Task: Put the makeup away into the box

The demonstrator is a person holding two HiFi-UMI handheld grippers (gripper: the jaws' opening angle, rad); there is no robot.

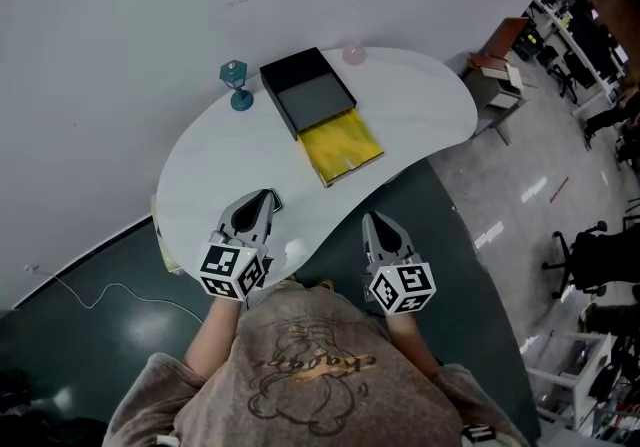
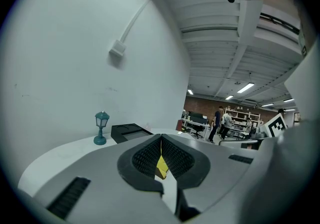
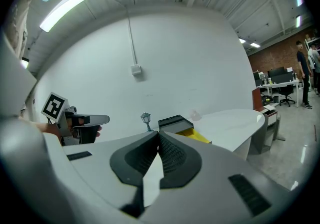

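Observation:
A black box (image 1: 307,90) with a grey inside lies open at the back of the white table (image 1: 210,185). A flat yellow piece (image 1: 343,148) juts out from its near end. A small pink item (image 1: 354,54) sits by the far edge behind the box. My left gripper (image 1: 268,197) hovers over the table's near left part, shut with nothing in it. My right gripper (image 1: 372,219) hangs just off the near edge; its jaws meet at the tip and hold nothing. The box (image 2: 129,131) and the yellow piece (image 3: 195,136) lie ahead of both grippers.
A teal toy lamp (image 1: 236,85) stands left of the box. The table's curved near edge is between the grippers. A small desk (image 1: 495,70) stands beyond the table's right end. A cable (image 1: 110,290) runs over the dark floor at left. People stand far off in the room (image 2: 220,120).

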